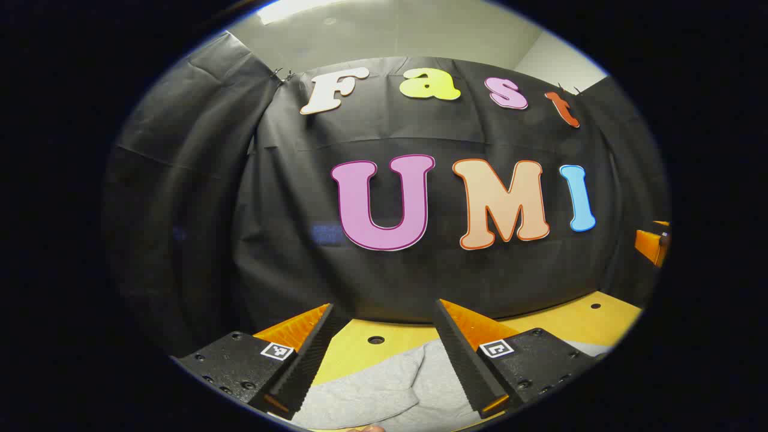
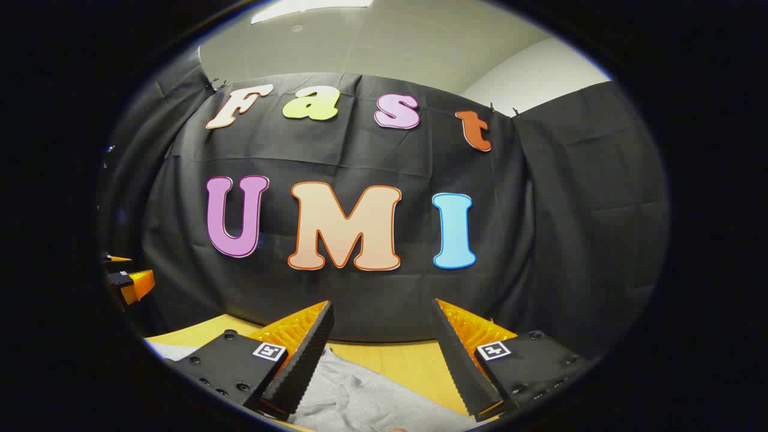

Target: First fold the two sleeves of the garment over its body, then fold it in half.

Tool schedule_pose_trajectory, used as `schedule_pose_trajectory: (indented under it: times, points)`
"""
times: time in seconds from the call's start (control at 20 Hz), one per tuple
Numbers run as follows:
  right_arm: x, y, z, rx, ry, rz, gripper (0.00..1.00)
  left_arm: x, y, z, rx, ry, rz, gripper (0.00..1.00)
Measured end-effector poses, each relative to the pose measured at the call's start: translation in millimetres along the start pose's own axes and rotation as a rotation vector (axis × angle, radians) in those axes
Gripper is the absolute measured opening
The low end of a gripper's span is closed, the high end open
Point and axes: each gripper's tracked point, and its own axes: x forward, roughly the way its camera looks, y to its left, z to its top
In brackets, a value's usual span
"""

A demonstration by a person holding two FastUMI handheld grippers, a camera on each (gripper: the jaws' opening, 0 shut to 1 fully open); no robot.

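A: Starting on the left, where is the soft grey knit garment (image 1: 384,390) lying?

B: It is lying on the yellow perforated tabletop (image 1: 576,321), below and ahead of the left gripper (image 1: 384,318), whose serrated black fingers are spreading wide, grasping nothing.

A: And the right gripper (image 2: 381,318)?

B: It is hovering equally splayed and empty, with grey cloth (image 2: 366,399) beneath it, reaching further under its left finger (neither seems nearer). The garment's long axis I cannot tell.
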Motion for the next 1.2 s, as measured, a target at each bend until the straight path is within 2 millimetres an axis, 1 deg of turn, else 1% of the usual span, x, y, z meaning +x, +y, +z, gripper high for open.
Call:
schedule_pose_trajectory:
  times: [0.05,0.1,0.15,0.3,0.5,0.55,0.6,0.65,0.7,0.75,0.95,1.2]
  points:
    - [-1,1,0,0.002,0.000,0.002,0.99,1,0,1,0.002,-0.004,0.000,0.96]
    - [-2,1,0,0.000,-0.001,0.000,0.99,2,1,2,0.005,-0.007,0.001,0.99]
    - [-2,0,0,-0.002,0.001,-0.001,1.00,2,1,2,0.008,-0.008,0.000,0.99]
    - [-2,-2,-2,-0.004,0.009,-0.009,0.99,3,2,1,0.011,-0.008,-0.003,0.99]
    - [-3,-3,-2,-0.007,0.007,-0.013,0.99,5,-1,1,0.009,-0.011,-0.012,0.99]
    - [-3,-3,-1,-0.009,0.006,-0.014,0.99,5,-1,1,0.008,-0.013,-0.015,0.96]
    - [-2,-3,-1,-0.009,0.007,-0.014,0.99,5,-2,2,0.007,-0.013,-0.018,0.99]
    - [-3,-2,-1,-0.009,0.010,-0.012,0.99,6,-2,3,0.007,-0.014,-0.020,0.99]
    - [-3,-2,-2,-0.009,0.011,-0.012,0.99,6,-3,3,0.007,-0.015,-0.023,0.96]
    - [-2,-2,-3,-0.010,0.013,-0.011,0.99,6,-3,4,0.007,-0.015,-0.025,0.99]
    - [-2,-4,-1,-0.016,0.012,-0.013,0.99,7,-7,5,0.007,-0.019,-0.034,0.99]
    - [-3,-11,-2,-0.019,0.011,-0.021,0.99,8,-10,8,0.004,-0.030,-0.040,0.99]
